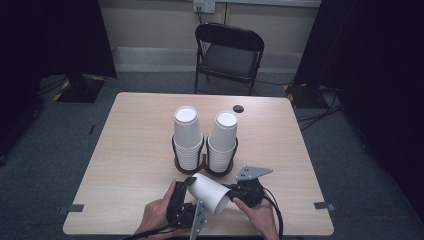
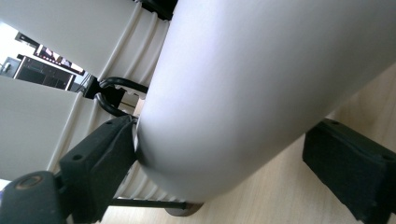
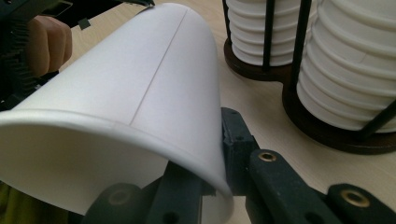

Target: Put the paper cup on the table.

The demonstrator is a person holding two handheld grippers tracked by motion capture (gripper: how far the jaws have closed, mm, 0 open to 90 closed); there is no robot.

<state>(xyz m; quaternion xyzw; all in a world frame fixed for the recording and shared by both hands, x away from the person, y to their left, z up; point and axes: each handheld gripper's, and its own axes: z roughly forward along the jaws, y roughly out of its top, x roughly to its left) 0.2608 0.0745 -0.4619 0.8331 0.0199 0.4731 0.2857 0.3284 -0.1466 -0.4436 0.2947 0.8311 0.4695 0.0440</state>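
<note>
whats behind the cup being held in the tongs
Behind the held cup stand two stacks of white cups in a dark twin holder on the table. The holder's front base is partly covered by the cup, so that part cannot be seen.

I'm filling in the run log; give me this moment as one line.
loose paper cup: on its side, off table | right gripper: jaws shut on rim | left gripper: at cup base, grip unclear | two cup stacks: in holder
</note>
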